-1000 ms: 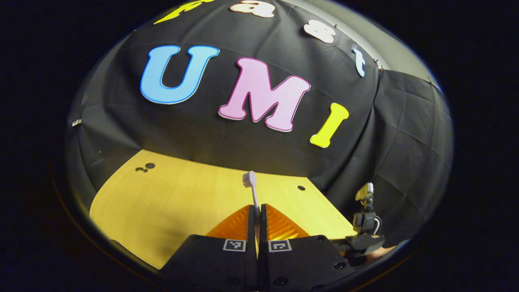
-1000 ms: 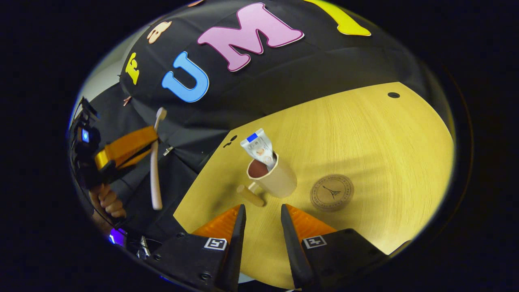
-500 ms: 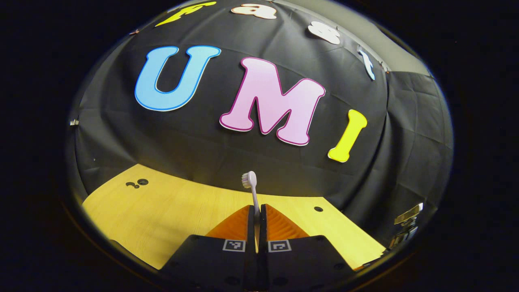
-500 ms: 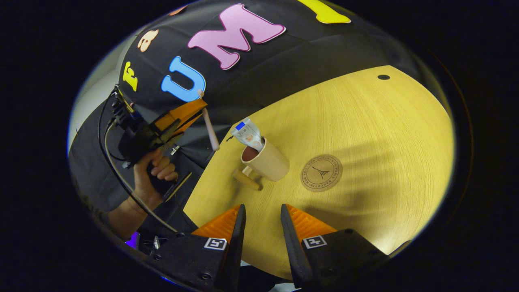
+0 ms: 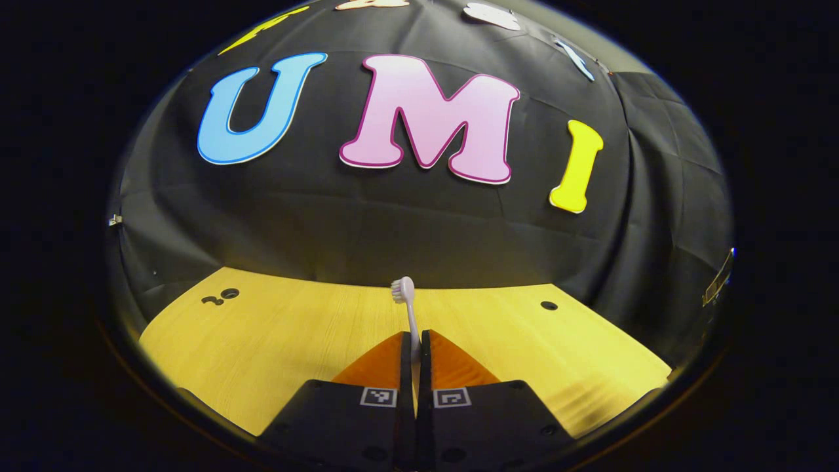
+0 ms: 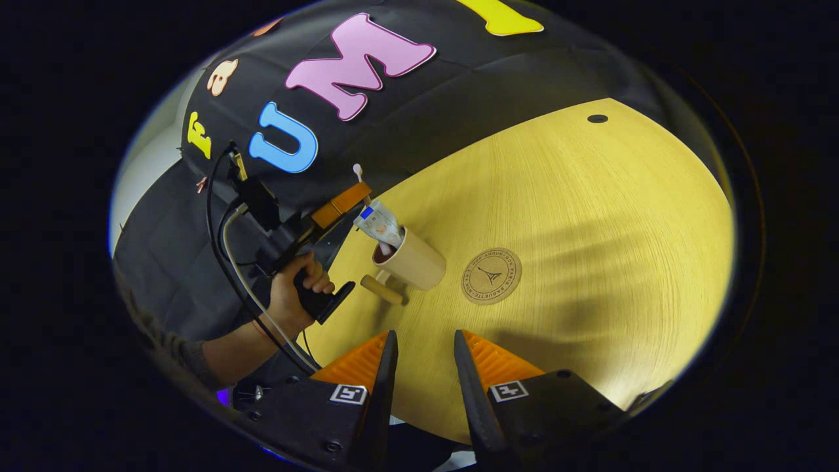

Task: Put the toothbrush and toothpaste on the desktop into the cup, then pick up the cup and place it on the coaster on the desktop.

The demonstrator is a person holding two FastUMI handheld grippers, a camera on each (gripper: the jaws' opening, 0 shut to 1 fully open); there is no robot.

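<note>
Left gripper view has the left gripper [image 5: 415, 341] pinching the toothbrush [image 5: 408, 301] upright, while the right gripper [image 6: 419, 347] hangs spread before the cup [image 6: 411, 262] holding toothpaste [image 6: 378, 224].

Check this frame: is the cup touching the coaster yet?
Apart. In the right gripper view, a strip of bare desktop separates the cup from the coaster; the toothpaste is already in the cup.

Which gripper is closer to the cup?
Left. The left gripper, shut on the toothbrush, hangs just beside the cup; the right gripper is open and farther back.
</note>
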